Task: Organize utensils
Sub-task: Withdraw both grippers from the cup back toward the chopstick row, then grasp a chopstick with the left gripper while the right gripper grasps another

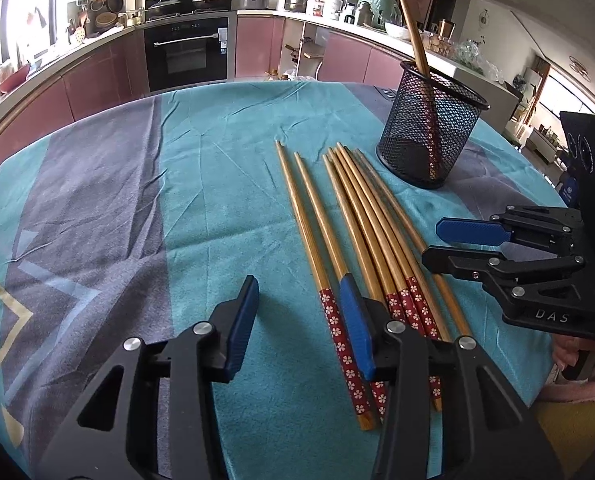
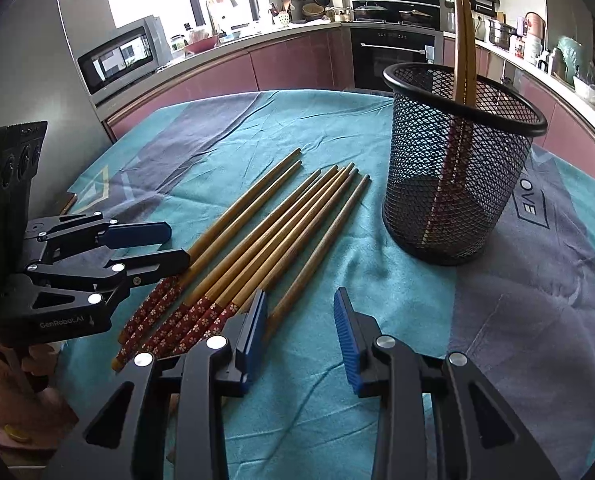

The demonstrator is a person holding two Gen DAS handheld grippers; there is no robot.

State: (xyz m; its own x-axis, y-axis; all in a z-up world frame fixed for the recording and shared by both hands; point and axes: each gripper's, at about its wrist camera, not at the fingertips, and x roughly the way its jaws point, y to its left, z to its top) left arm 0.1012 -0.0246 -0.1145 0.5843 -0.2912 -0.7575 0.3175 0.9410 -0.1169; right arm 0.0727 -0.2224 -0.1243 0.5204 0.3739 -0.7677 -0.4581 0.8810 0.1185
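Several wooden chopsticks (image 1: 357, 224) with red flowered handles lie side by side on the teal tablecloth; they also show in the right wrist view (image 2: 265, 232). A black mesh holder (image 1: 429, 128) stands upright behind them with two chopsticks (image 2: 463, 36) in it; the holder shows in the right wrist view too (image 2: 457, 168). My left gripper (image 1: 301, 300) is open and empty, its right finger over the chopstick handles. My right gripper (image 2: 301, 312) is open and empty, just right of the chopsticks. Each gripper shows in the other's view, left (image 2: 173, 244) and right (image 1: 433, 244).
The round table (image 1: 97, 200) has a teal and grey cloth. Kitchen counters, an oven (image 1: 187, 56) and a microwave (image 2: 117, 56) stand beyond the table edge. The holder sits towards the far right side of the table.
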